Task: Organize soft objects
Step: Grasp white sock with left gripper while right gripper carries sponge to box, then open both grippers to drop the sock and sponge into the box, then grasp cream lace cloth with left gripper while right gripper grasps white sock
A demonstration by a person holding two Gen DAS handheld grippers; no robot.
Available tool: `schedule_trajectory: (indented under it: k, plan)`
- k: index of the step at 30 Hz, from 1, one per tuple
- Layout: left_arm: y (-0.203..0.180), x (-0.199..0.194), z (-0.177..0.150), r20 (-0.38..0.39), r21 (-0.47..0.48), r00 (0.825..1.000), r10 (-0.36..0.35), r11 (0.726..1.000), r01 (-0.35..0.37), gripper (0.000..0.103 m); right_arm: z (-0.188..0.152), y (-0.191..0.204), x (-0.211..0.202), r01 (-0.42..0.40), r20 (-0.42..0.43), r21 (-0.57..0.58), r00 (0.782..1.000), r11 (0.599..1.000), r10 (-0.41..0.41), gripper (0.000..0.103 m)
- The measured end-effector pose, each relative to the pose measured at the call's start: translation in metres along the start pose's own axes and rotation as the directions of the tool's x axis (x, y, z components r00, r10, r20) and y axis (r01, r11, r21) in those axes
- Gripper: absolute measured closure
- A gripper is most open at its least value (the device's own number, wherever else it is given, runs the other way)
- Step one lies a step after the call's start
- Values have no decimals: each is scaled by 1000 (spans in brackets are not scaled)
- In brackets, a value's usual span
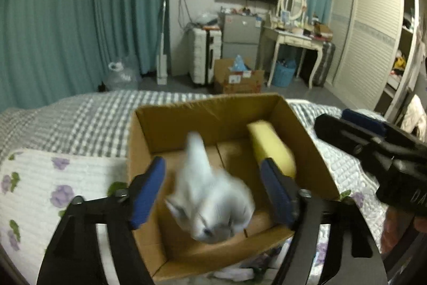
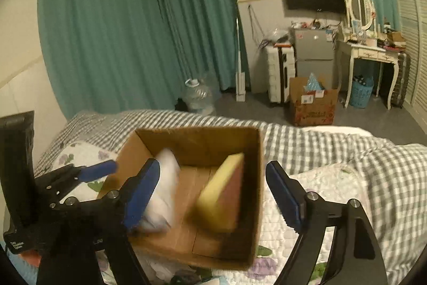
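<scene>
An open cardboard box (image 1: 307, 151) sits on the bed and also shows in the right wrist view (image 2: 256, 205). A yellow sponge (image 1: 269, 146) leans in its right corner and is seen again from the right wrist (image 2: 224, 194). A white plush toy (image 1: 210, 194), motion-blurred, is inside the box between my left gripper's spread fingers, free of them; the right wrist view shows it too (image 2: 165, 194). My left gripper (image 1: 213, 188) is open above the box. My right gripper (image 2: 213, 194) is open and empty over the box.
The bed has a grey checked sheet (image 1: 88, 119) and a white floral quilt (image 1: 40, 183). Beyond it are teal curtains, a second cardboard box (image 2: 312, 103) on the floor, a suitcase, a small fridge, a dressing table and a wardrobe.
</scene>
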State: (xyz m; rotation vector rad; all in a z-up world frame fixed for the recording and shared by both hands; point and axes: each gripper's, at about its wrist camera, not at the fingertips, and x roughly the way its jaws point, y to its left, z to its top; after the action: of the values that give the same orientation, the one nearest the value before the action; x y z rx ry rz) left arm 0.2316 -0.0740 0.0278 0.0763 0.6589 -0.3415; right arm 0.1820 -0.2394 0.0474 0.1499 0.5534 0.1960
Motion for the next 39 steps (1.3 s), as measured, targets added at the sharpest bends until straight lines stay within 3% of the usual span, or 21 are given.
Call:
schedule_trajectory:
  k: [8, 12, 16, 21, 26, 32, 39]
  plan:
    - [-5, -91, 9, 90, 30, 995, 53, 998, -56, 9, 25, 29, -98, 72, 58, -93, 996, 993, -67, 16]
    - [-9, -146, 7, 143, 44, 988, 58, 997, -65, 7, 34, 45, -158, 31, 65, -123, 998, 992, -23, 3]
    - [-12, -188, -1, 144, 55, 986, 78, 995, -87, 7, 35, 65, -209, 61, 48, -169, 997, 984, -53, 2]
    - [-17, -210, -27, 97, 34, 992, 80, 996, -84, 6, 11, 77, -241, 99, 6, -226, 995, 969, -100, 2]
    - [-22, -184, -72, 36, -4, 997, 75, 997, -74, 6, -36, 68, -232, 61, -45, -228, 996, 972, -73, 2]
    - [-33, -121, -127, -55, -16, 994, 92, 996, -93, 7, -94, 35, -166, 92, -104, -196, 988, 976, -114, 2]
    - [-32, -81, -178, -150, 42, 984, 96, 995, -91, 7, -167, 1, -80, 125, -318, -198, 930, 972, -185, 6]
